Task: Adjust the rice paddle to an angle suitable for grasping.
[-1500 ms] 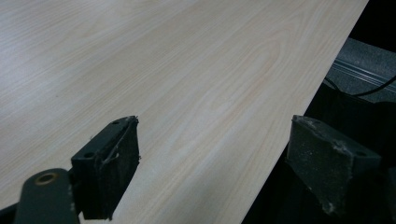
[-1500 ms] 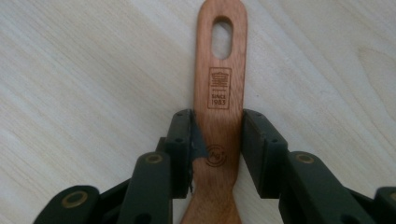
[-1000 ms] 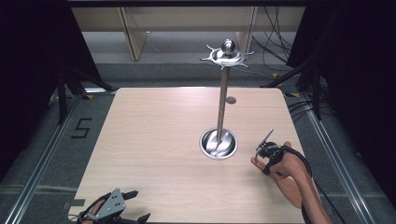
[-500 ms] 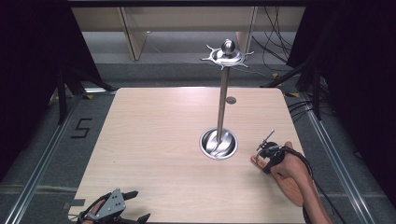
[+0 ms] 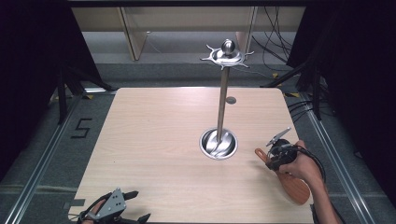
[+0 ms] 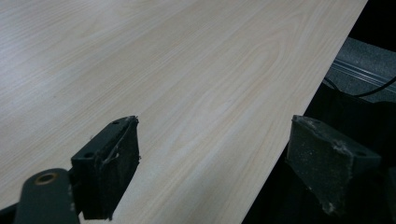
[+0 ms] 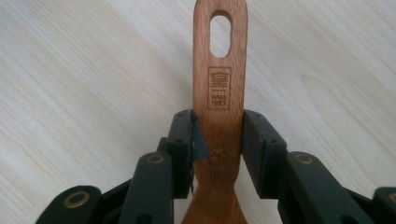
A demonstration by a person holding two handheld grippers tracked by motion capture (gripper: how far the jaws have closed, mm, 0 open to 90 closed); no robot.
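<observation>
Wooden spatula (image 7: pixel 219 93) sits clamped by its handle in our right tool (image 7: pixel 218 140), low over the tabletop (image 5: pixel 154 140) at its right near side. Our left tool (image 6: pixel 215 158) stands wide apart and empty at the near left edge. Farther off we note a steel stand (image 5: pixel 222 102) rising from a round base.

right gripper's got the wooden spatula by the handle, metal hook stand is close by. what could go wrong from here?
1. The right gripper clamps the wooden spatula on its narrow handle edges only; the wide blade end could make it pivot or slip when lifted.
2. The metal stand is tall on a small round base; a bump while swinging the spatula up may rock it.
3. The left gripper, open, straddles the table edge and could catch on it when it moves.
</observation>
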